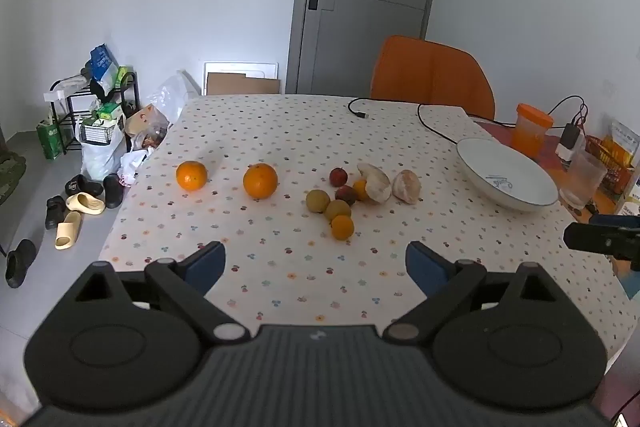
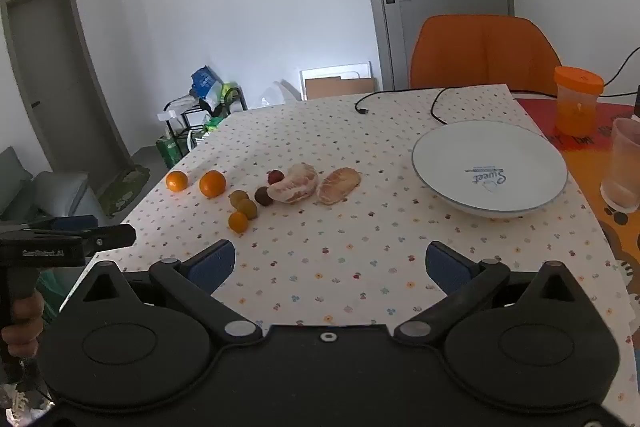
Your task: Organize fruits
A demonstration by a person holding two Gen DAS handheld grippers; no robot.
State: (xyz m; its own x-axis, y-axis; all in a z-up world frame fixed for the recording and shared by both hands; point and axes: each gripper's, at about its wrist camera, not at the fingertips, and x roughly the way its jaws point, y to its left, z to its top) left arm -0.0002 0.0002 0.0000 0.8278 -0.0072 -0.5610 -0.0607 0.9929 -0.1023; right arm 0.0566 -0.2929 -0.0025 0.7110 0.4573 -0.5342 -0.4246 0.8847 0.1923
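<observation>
Both sets of fingers spread wide, gripping nothing. Left gripper [image 1: 315, 263] hovering over the near edge of the tabletop [image 1: 280, 279], blue pads well apart. Right gripper [image 2: 330, 269] same deal, released, hanging above the near part of the dotted cloth, further right.

Fruit all loose on the tabletop, none in the plate [image 2: 448, 147]. Two oranges off to the left: small one [image 1: 191, 175] and bigger one [image 1: 260, 180], apart from each other and from the rest. Then a tight cluster in the middle: two greenish-yellow fruits [image 1: 318, 201] touching or nearly so, a small orange one [image 1: 342, 227] just in front of them, two dark red ones [image 1: 338, 177] behind and beside. Another little orange fruit [image 1: 360, 189] tucked against the peeled pomelo pieces. Two pomelo chunks [image 2: 293, 183] and [image 2: 338, 185] side by side, just right of the cluster, between it and the plate.

White plate with blue writing sitting on the right side of the cloth, well apart from the fruit. Beyond it, off the cloth: orange jar [image 2: 578, 99] and a clear cup [image 2: 623, 167]. Black cable [image 1: 384, 103] snaking along the far edge. Orange chair [image 2: 484, 51] pushed up behind the tabletop.
</observation>
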